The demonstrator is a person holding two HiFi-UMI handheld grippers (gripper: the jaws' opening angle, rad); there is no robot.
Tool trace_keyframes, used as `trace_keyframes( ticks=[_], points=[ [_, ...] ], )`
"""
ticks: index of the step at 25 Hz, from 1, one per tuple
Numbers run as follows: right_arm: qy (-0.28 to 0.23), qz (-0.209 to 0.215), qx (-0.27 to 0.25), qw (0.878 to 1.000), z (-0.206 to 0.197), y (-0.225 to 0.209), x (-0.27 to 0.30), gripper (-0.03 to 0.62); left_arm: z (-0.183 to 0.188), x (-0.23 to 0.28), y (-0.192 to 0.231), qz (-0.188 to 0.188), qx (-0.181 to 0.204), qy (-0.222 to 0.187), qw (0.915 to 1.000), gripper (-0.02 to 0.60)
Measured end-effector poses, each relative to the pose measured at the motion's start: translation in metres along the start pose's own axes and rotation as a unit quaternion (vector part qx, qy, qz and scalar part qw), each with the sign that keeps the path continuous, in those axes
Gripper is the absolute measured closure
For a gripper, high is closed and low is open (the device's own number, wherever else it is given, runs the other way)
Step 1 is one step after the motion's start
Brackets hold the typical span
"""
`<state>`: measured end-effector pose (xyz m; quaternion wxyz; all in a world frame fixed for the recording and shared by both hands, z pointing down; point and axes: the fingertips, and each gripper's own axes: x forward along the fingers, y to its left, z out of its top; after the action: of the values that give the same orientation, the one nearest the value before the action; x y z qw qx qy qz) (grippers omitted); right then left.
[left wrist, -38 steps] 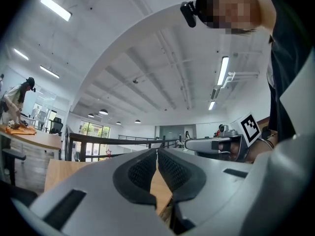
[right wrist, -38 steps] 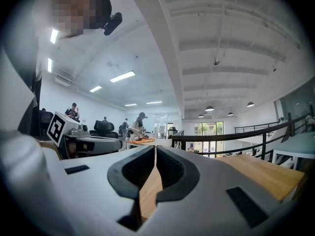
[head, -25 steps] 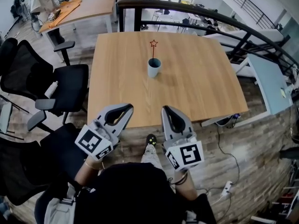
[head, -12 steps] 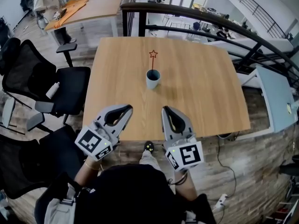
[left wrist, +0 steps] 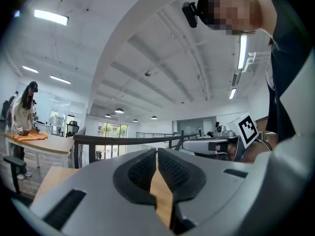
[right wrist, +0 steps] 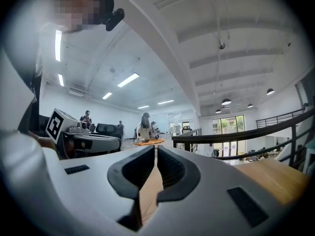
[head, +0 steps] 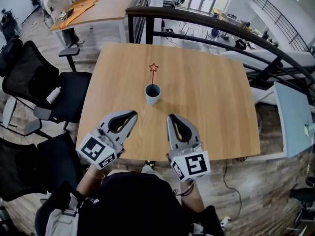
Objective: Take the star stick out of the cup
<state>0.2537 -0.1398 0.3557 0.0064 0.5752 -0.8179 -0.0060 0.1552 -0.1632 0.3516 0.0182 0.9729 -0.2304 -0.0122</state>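
Note:
A light blue cup (head: pixel 152 93) stands upright near the middle of the wooden table (head: pixel 211 102). A thin red stick with a star (head: pixel 153 67) on top rises out of it, leaning slightly back. My left gripper (head: pixel 132 115) hovers over the table's near edge, left of the cup and nearer to me, jaws shut with nothing between them. My right gripper (head: pixel 171 118) hangs beside it, just right of the cup's line, also shut and empty. Both gripper views look up across the room; in them the cup is hidden.
Black office chairs (head: pixel 44 92) stand left of the table. A dark curved railing (head: pixel 206 21) runs behind its far edge. A second table with orange cloth (head: pixel 83 4) and a person is at the far left. A pale blue desk (head: pixel 293 112) stands at the right.
The head view has shifted forward, so the table and cup sit lower and nearer in frame. Both grippers have come over the table's near edge, still shut.

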Motion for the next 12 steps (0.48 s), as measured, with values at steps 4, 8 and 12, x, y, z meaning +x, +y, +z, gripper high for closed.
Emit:
trace_keyframes(
  ticks=[4, 8, 12],
  points=[
    [0.009, 0.019, 0.009, 1.000, -0.008, -0.020, 0.016, 0.571, -0.002, 0.020, 0.004, 0.020, -0.001, 0.000, 0.9998, 0.558],
    [0.012, 0.037, 0.009, 0.999, -0.018, -0.023, 0.037, 0.571, -0.011, 0.025, 0.022, 0.040, -0.011, 0.007, 0.9991, 0.558],
    [0.020, 0.038, 0.012, 0.999, -0.025, -0.032, 0.058, 0.571, -0.012, 0.035, 0.045, 0.050, -0.013, 0.011, 0.9986, 0.558]
  ],
)
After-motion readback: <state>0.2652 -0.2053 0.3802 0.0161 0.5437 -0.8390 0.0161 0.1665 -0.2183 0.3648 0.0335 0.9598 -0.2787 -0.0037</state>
